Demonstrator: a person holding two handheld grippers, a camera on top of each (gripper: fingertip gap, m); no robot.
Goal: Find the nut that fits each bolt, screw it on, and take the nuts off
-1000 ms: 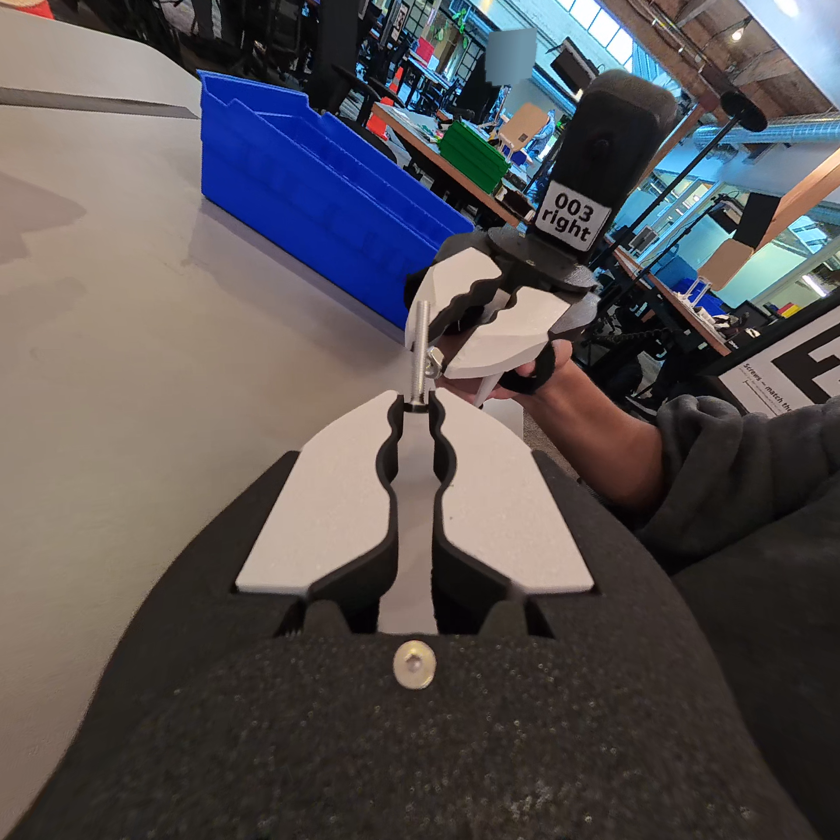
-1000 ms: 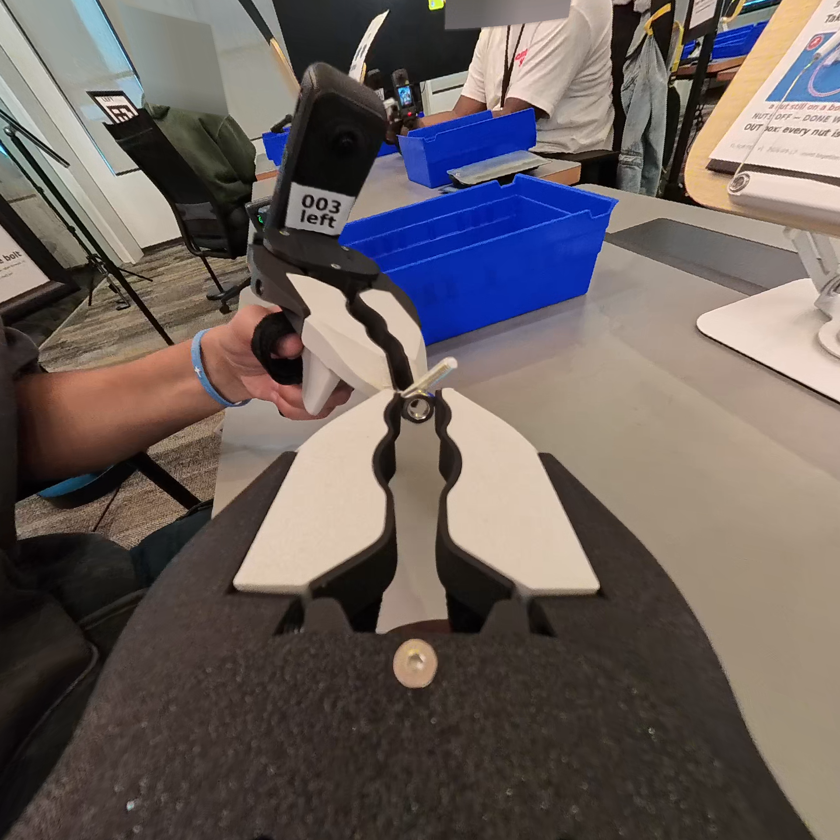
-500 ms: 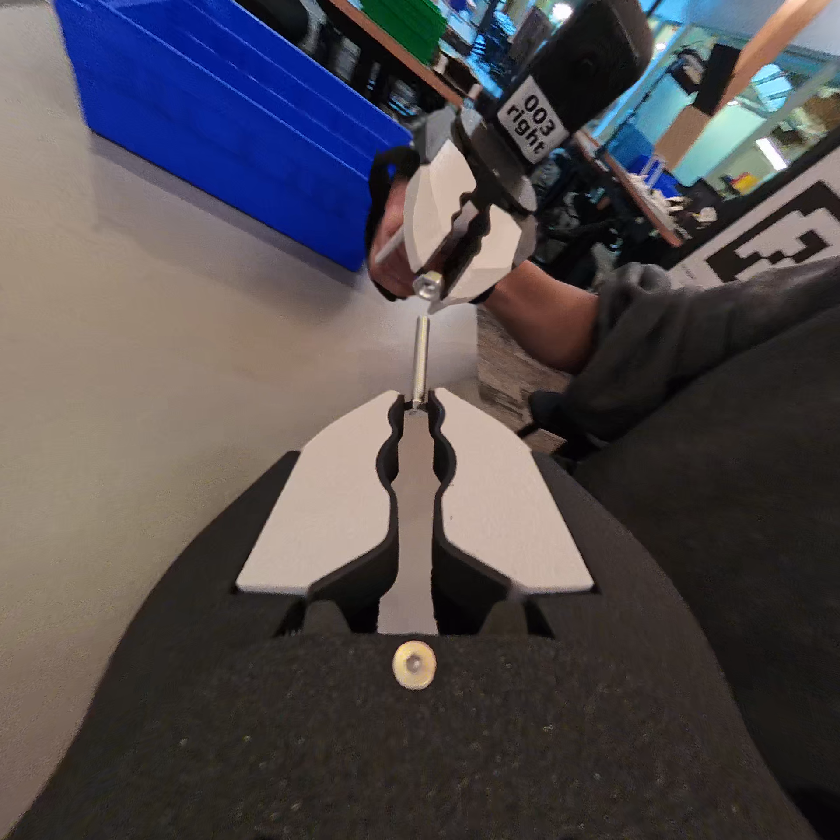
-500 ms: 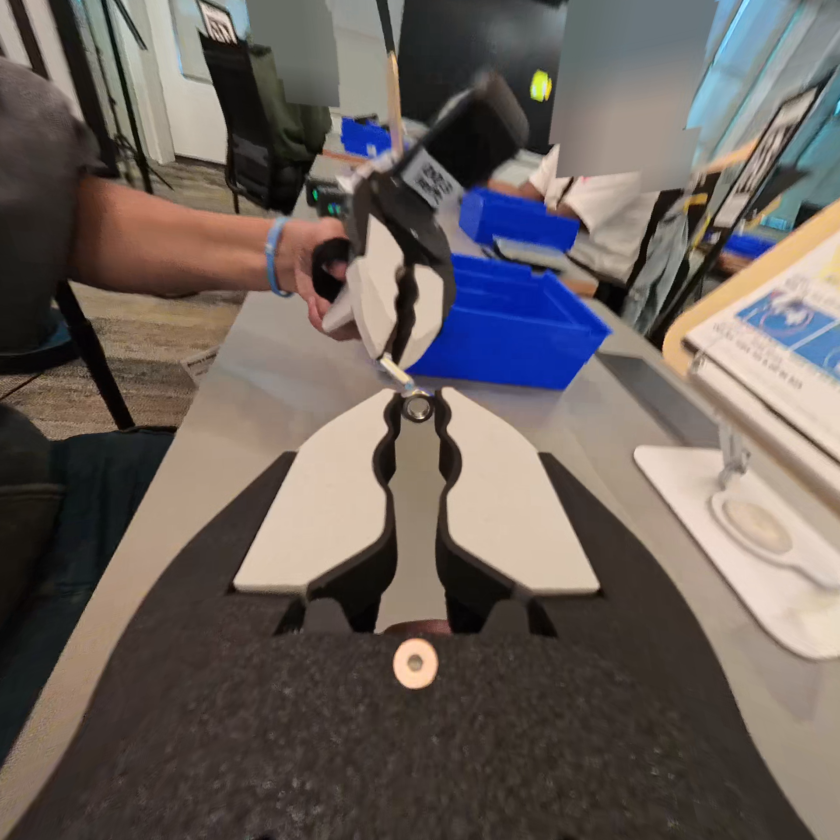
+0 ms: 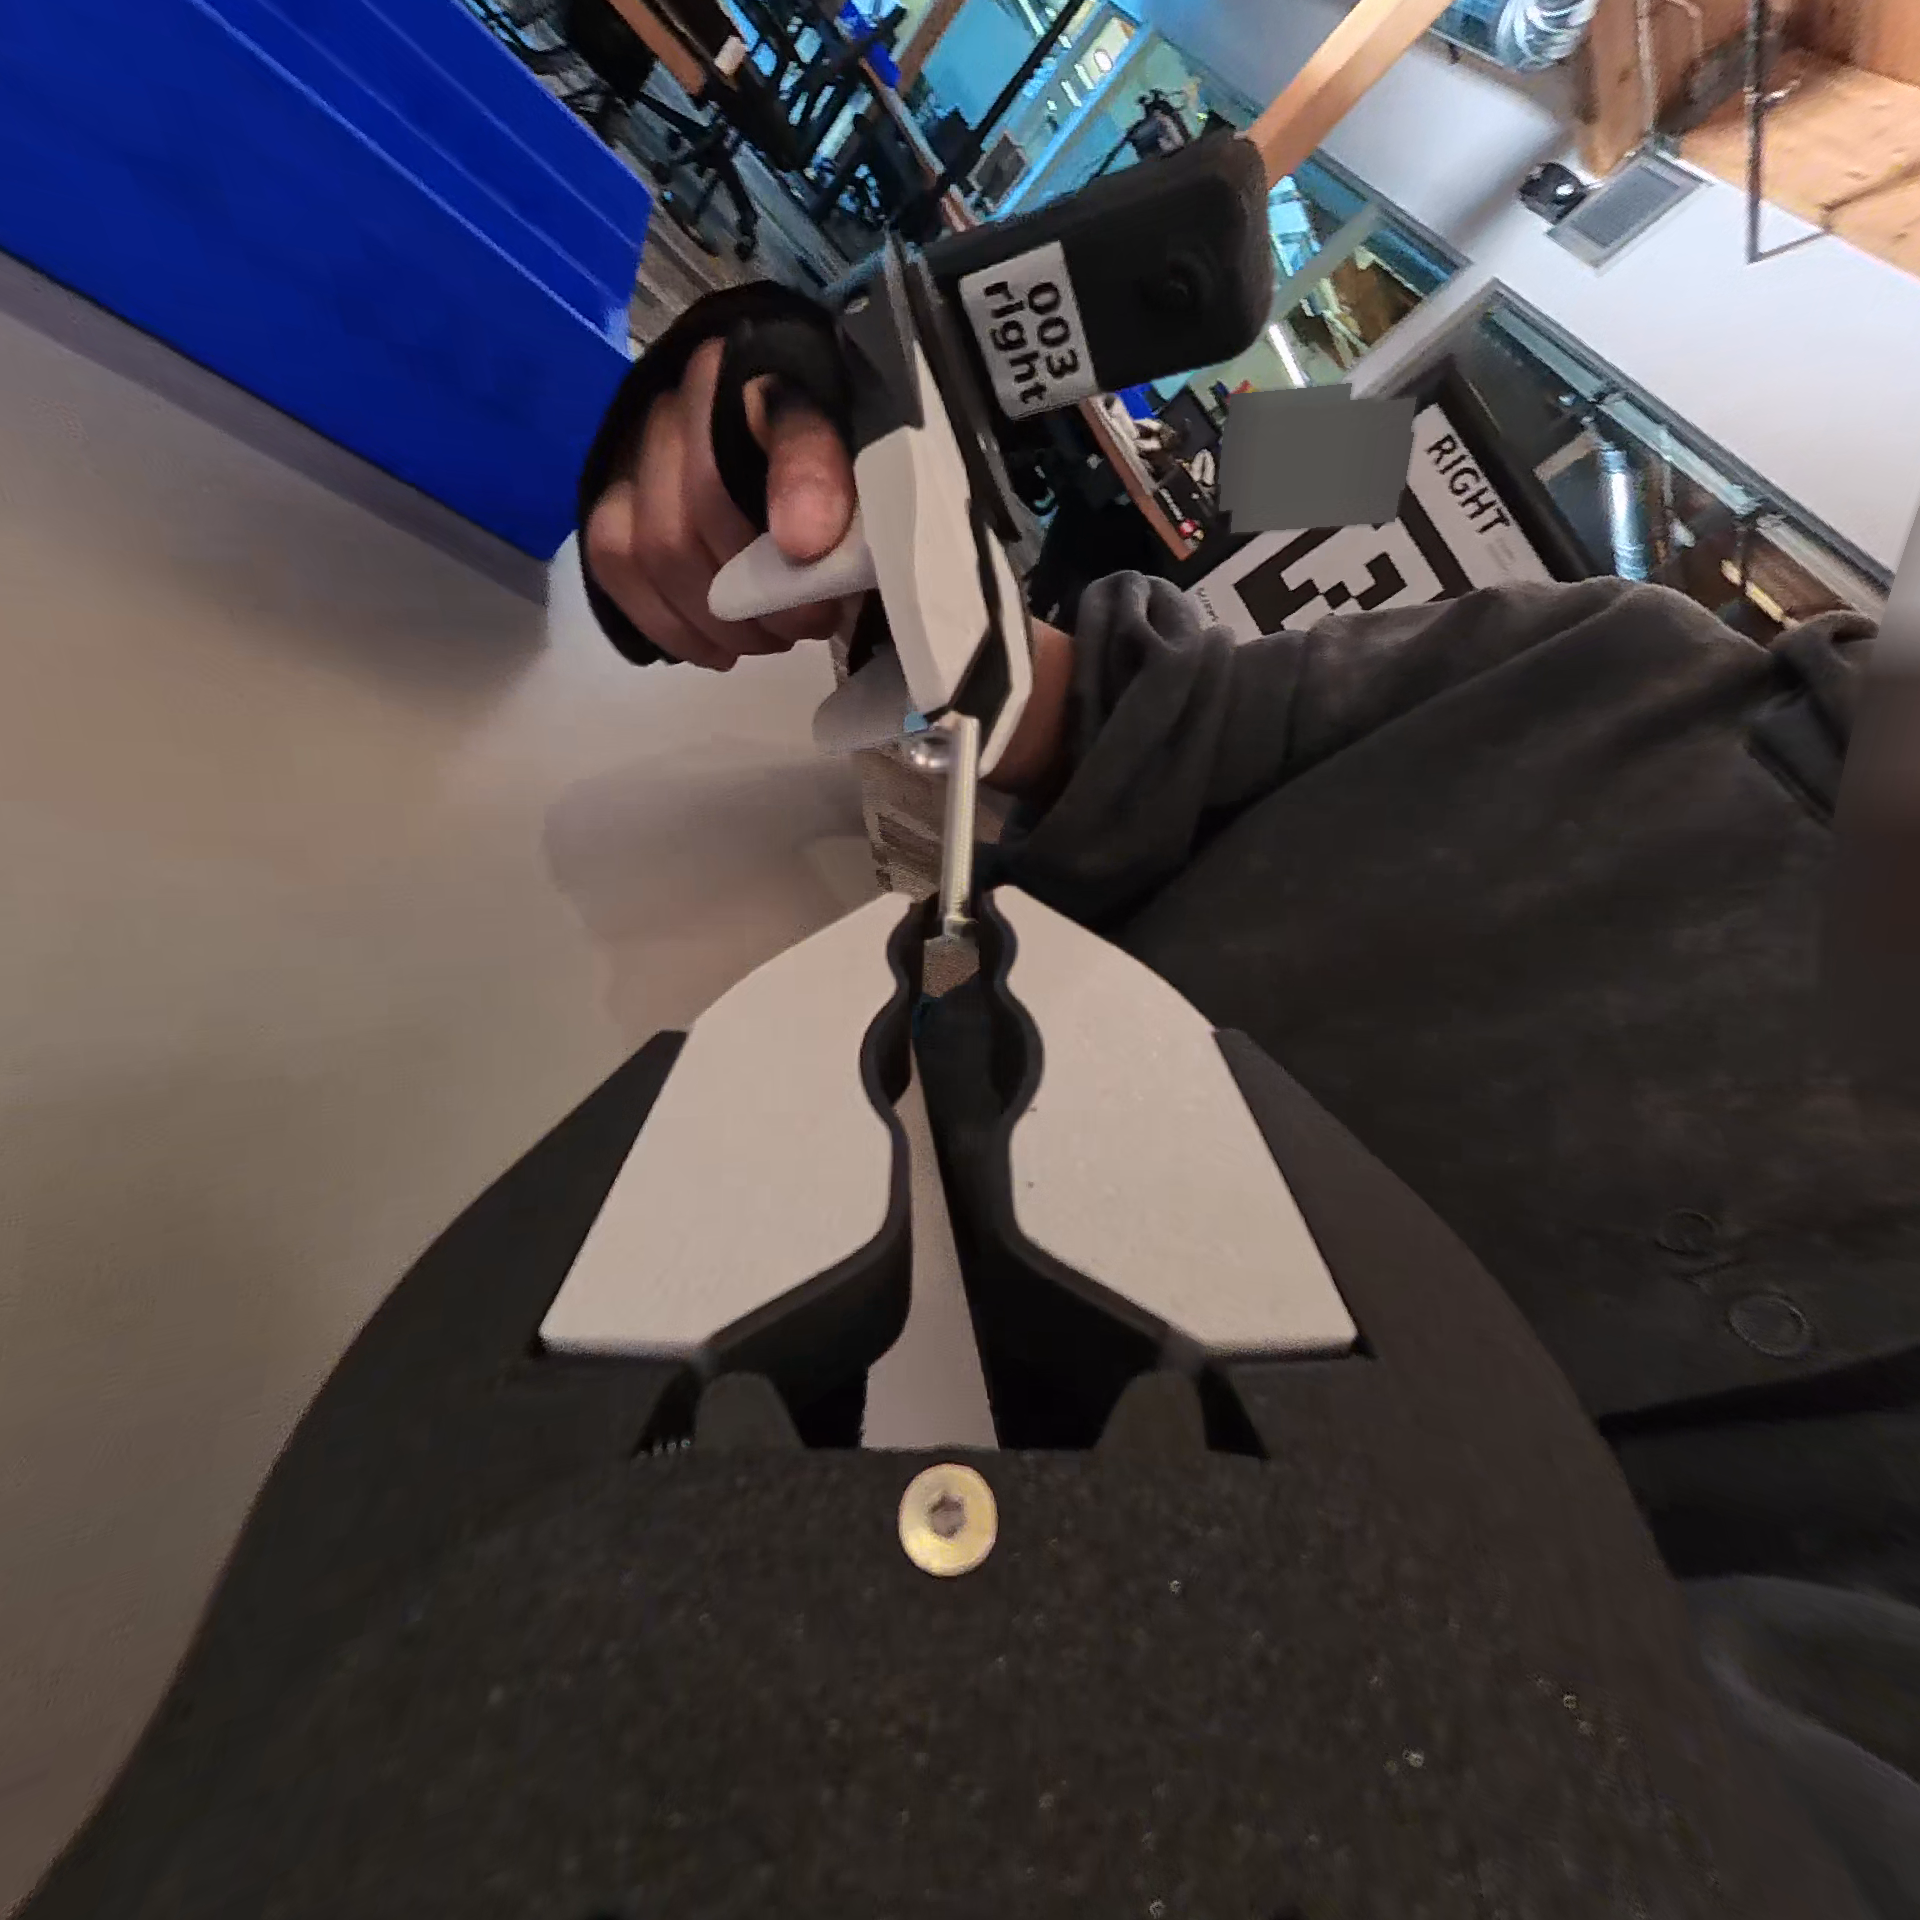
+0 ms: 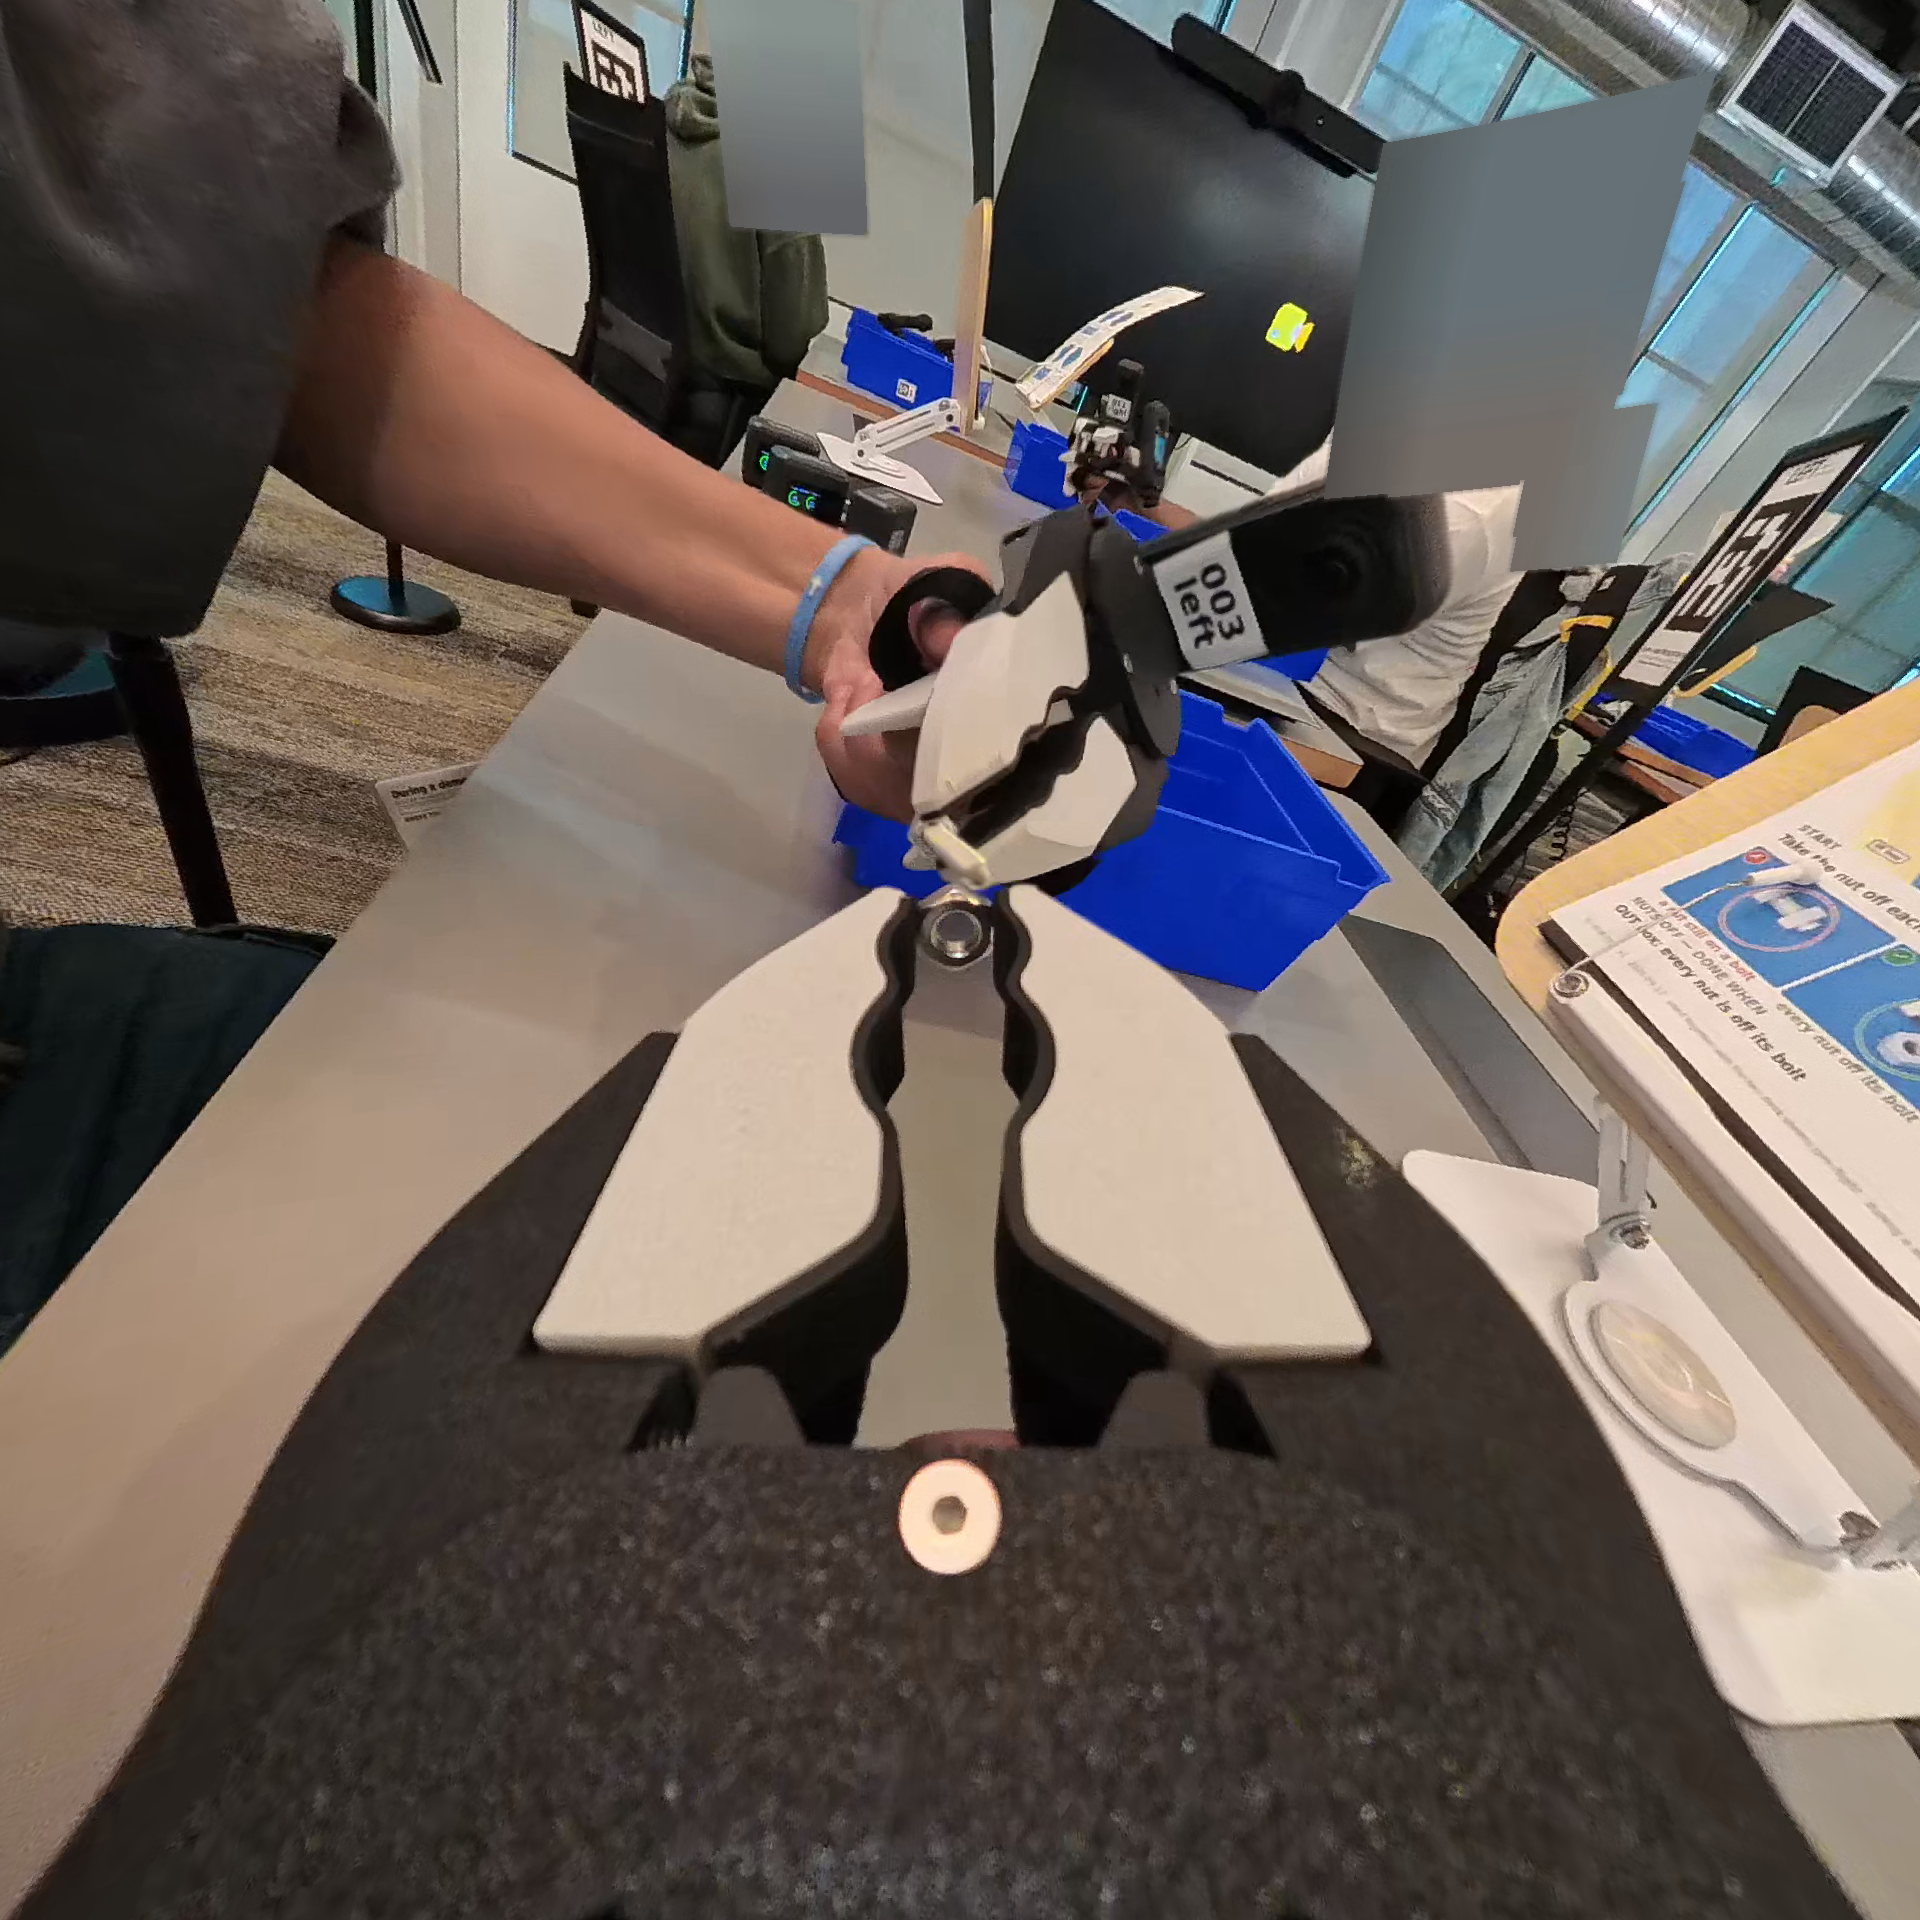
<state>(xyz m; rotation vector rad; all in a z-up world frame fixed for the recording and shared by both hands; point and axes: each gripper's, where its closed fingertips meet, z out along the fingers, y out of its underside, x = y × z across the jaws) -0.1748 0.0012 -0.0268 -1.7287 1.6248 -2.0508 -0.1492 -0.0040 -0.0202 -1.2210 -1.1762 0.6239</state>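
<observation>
While the left gripper (image 5: 951, 920) pinches the head end of a slim silver bolt (image 5: 958, 831) at the very tips of its jaws, the shaft runs straight out ahead of them toward the right gripper (image 5: 951, 717), which shows farther off in the left wrist view. The left jaws are drawn in to a narrow slot, with only the bolt between the tips. In the right wrist view the right gripper (image 6: 951, 935) has its own jaws nearly closed around a small silver nut (image 6: 954, 935), gripped by its flats at the tips with the bore facing the camera. The free end of the bolt (image 6: 954, 857) meets the nut from the far side; whether the thread has caught in the bore cannot be told. The left gripper (image 6: 940, 842) is seen there tilted over on its side, held by a hand (image 6: 868, 717) with a blue wristband (image 6: 816, 613). Both tools are held above the grey tabletop (image 6: 582, 862), neither touching it. A blue bin (image 6: 1236, 883) stands on the tabletop behind the left gripper, and a printed instruction sheet (image 6: 1766, 977) on a white stand (image 6: 1621, 1455) sits at the right edge. In the left wrist view the blue bin (image 5: 312, 270) fills the upper left corner, and a dark sleeve (image 5: 1403, 831) runs back from the hand (image 5: 707, 499) on the right gripper.
</observation>
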